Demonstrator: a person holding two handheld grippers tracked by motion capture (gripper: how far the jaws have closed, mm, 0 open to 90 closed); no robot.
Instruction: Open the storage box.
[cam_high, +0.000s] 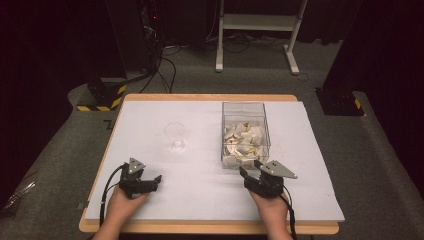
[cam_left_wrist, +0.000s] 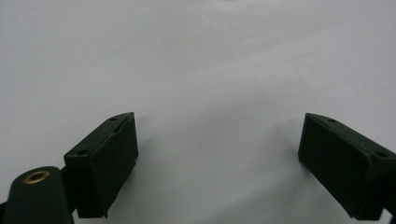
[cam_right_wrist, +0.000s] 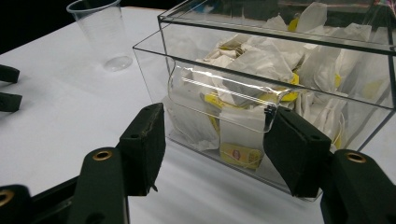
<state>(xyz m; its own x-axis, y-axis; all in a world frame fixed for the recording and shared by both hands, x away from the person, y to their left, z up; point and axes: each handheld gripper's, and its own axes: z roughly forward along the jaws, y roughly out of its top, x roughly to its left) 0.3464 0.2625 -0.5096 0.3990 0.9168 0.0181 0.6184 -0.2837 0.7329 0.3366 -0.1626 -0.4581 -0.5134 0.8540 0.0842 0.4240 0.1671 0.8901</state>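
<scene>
Right of the table's (cam_high: 200, 200) middle, short of the near edge: right gripper (cam_high: 250, 168) at the near wall of the clear box (cam_right_wrist: 152, 70), jaws roughly half-wide, straddling the curved front flap (cam_right_wrist: 219, 100), gripping nothing as far as can be seen. Very close to the flap on one side; can't tell whether touching. Tea bags (cam_right_wrist: 261, 60) piled loose inside the box, a few low down behind the flap. Left gripper (cam_high: 156, 182) down toward the near-left corner, jaws wide, nothing between, well apart from everything. Clear cup (cam_high: 175, 136) upright mid-table, left of the box, well apart from both tools. Failure modes from here, as a judgement: (1) closing on the flap instead of a bag; hard slick plastic, likely to slip off or tilt the whole box; (2) pushing in low with nothing bracing the box; light container on a smooth sheet, likely to skate toward the far edge; (3) grabbing under the flap half-blind; risk of pinching several bags, or only a string and tag, then dragging a tangle out onto the table; (4) squeezing too hard and tearing thin paper. Also worth watching: swinging a bag over to the cup and clipping the rim; empty and light, easy to knock over. Suggest bracing the box with the left tool, narrowing the right jaws before going in, taking one bag by the body.
</scene>
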